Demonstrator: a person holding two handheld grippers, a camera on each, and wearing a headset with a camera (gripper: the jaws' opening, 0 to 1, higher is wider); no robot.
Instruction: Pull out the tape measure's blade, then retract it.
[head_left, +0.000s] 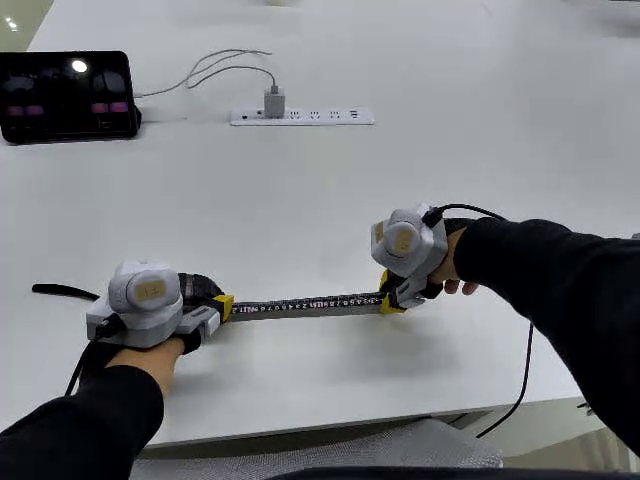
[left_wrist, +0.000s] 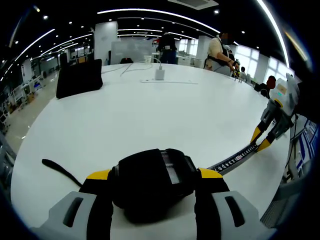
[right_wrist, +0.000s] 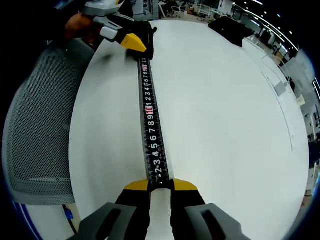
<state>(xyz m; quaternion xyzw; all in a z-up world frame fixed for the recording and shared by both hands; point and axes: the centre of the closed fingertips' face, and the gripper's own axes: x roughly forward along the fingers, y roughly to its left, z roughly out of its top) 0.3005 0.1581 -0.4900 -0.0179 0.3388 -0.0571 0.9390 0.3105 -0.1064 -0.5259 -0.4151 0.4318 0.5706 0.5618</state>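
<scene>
The black tape measure case (left_wrist: 152, 182) sits on the white table, held between the yellow-tipped jaws of my left gripper (left_wrist: 155, 175), which is shut on it. In the head view the left gripper (head_left: 215, 310) is at the lower left with the case (head_left: 198, 290) partly hidden behind it. The grey numbered blade (head_left: 305, 305) runs right across the table to my right gripper (head_left: 390, 300). My right gripper (right_wrist: 161, 185) is shut on the blade's end, and the blade (right_wrist: 150, 120) stretches away to the case (right_wrist: 145, 32).
A white power strip (head_left: 302, 116) with a plugged charger and cable lies at the back. A black device (head_left: 66, 95) stands at the back left. A black strap (head_left: 60, 291) trails left of the case. A mesh chair (right_wrist: 40, 125) is by the table's near edge.
</scene>
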